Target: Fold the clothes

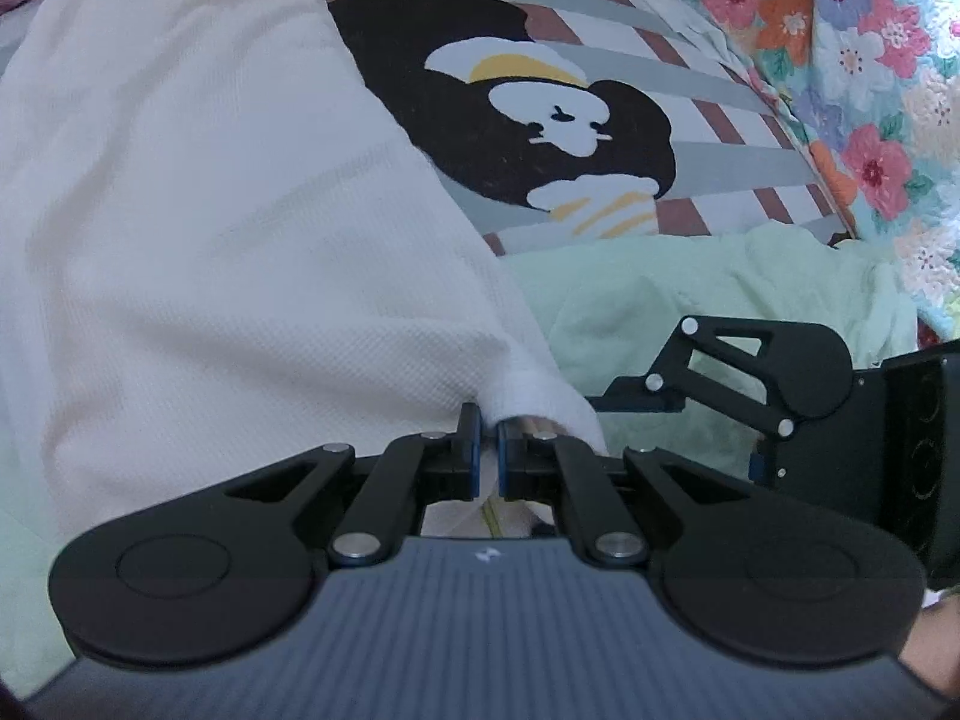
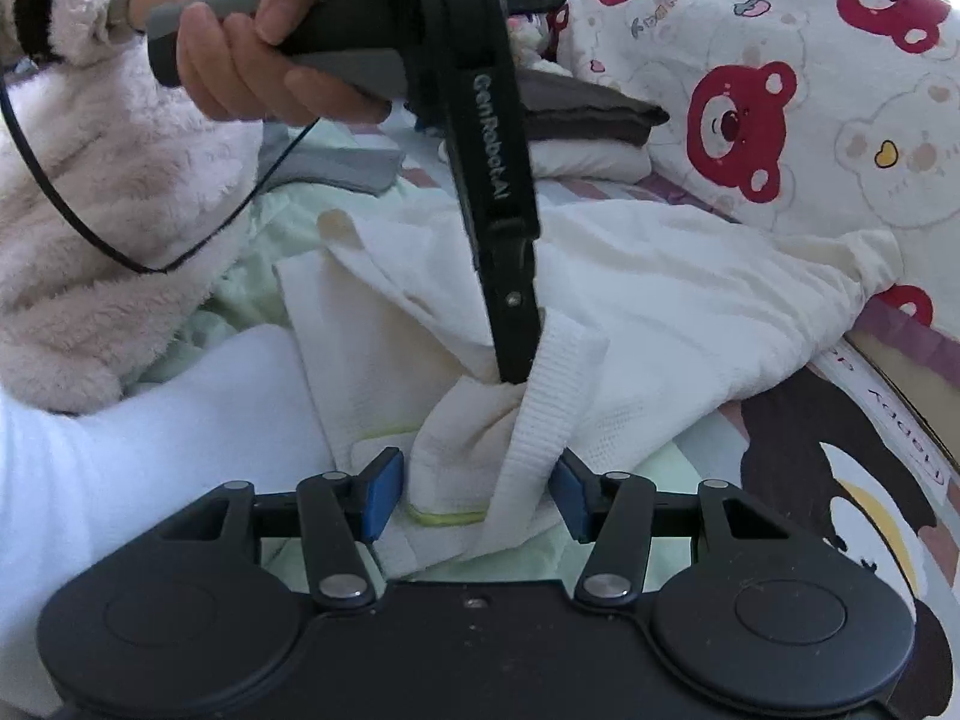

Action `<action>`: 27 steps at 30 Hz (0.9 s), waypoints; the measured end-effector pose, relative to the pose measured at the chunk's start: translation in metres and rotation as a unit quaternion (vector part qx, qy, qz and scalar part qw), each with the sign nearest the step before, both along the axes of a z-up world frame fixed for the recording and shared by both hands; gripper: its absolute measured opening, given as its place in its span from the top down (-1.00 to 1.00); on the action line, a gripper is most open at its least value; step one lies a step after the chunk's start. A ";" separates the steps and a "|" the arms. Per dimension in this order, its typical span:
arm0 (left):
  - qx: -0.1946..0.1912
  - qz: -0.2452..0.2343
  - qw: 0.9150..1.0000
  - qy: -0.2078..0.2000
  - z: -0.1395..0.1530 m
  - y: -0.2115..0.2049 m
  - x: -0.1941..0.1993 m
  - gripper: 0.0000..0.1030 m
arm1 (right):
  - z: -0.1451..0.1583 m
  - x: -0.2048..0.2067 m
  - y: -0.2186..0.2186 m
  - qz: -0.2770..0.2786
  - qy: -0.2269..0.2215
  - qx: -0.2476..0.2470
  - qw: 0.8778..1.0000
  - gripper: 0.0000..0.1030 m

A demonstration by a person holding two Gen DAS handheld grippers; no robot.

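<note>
**White knit garment pinched at its ribbed edge, ready for a fold**

Where a bed fills both views, its cartoon-print sheet (image 1: 540, 138) lies under a pale green cloth (image 1: 690, 300), with a floral quilt (image 1: 870, 90) at one edge and a bear-print pillow (image 2: 780, 120) at the other. Across this bedding sprawls the white knit garment (image 1: 210, 210), loosely spread and rumpled. It looks light, soft and limp, so it will likely sag and drape wherever it is not supported, and a single pinch will bunch it. The firmest place to hold seems to be the ribbed band (image 2: 540, 420), which is thicker than the body cloth. Behind it sits a small stack of folded clothes (image 2: 588, 132). A hand (image 2: 252, 42) in a fluffy pink sleeve (image 2: 120, 228) grips the left tool's handle. The left gripper (image 1: 489, 444) has its jaws nipped together on a gathered corner of the garment. The right gripper (image 2: 477, 498) has its jaws spread wide, the blue pads (image 2: 384, 492) on either side of the ribbed band, seemingly not pressing it.
</note>
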State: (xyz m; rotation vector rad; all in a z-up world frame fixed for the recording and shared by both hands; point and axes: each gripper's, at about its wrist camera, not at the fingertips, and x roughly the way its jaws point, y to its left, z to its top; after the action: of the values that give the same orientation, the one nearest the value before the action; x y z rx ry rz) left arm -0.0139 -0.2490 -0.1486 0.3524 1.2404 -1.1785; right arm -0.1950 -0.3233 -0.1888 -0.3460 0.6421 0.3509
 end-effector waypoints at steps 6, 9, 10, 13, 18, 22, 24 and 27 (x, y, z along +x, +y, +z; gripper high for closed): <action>-0.029 -0.033 0.999 0.007 0.020 0.001 -0.010 0.94 | 0.019 -0.014 -0.026 -0.043 -0.035 0.087 0.995 0.85; -0.071 -0.088 0.993 0.034 0.037 0.002 -0.023 0.94 | 0.031 -0.031 -0.045 -0.103 -0.052 0.119 0.986 0.97; -0.067 -0.100 0.993 0.022 0.038 -0.001 -0.031 0.92 | 0.032 -0.037 -0.050 -0.124 -0.054 0.127 0.983 1.00; -0.010 -0.116 0.992 -0.042 0.029 -0.008 -0.050 0.86 | 0.024 -0.046 -0.062 -0.181 -0.038 0.134 0.974 0.99; 0.023 -0.013 0.996 -0.082 0.034 0.035 -0.023 0.19 | 0.027 -0.035 -0.066 -0.178 0.000 0.193 0.965 0.80; 0.082 0.122 0.984 -0.097 0.036 0.091 0.016 -0.19 | 0.040 -0.015 -0.046 -0.097 0.023 0.180 0.979 0.28; 0.084 0.177 0.978 -0.074 0.036 0.116 0.032 -0.23 | 0.044 -0.002 -0.031 -0.047 0.039 0.148 0.987 0.07; 0.089 0.254 0.963 -0.014 0.024 0.145 0.053 -0.28 | 0.046 0.018 -0.010 0.005 0.056 0.090 0.994 -0.08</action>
State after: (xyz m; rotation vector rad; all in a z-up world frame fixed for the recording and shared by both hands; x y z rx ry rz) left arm 0.0387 -0.1044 -0.1248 0.1645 1.3155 -0.6215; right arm -0.1773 -0.3333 -0.1428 -0.1585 0.7131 0.4374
